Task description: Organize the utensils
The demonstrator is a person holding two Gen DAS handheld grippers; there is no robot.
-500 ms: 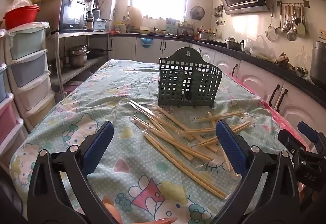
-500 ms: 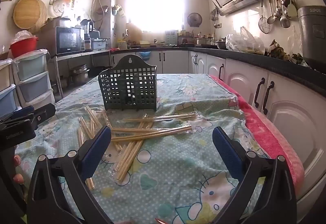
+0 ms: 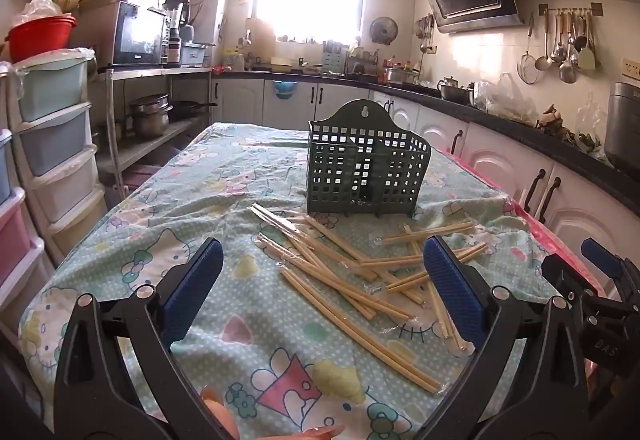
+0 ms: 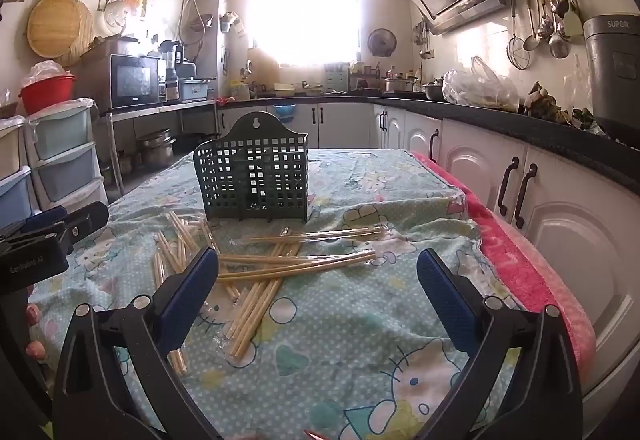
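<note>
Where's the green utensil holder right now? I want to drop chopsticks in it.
The green utensil holder stands upright mid-table on the tablecloth, just beyond the scattered chopsticks; the right wrist view shows it left of centre.

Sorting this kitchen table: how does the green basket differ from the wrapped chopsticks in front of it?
The green basket stands upright; the chopsticks lie flat and crisscrossed. The basket is dark green perforated plastic; the chopsticks are pale sticks in clear wrappers. The basket is one piece; the chopsticks are many. Both rest on the patterned tablecloth.
</note>
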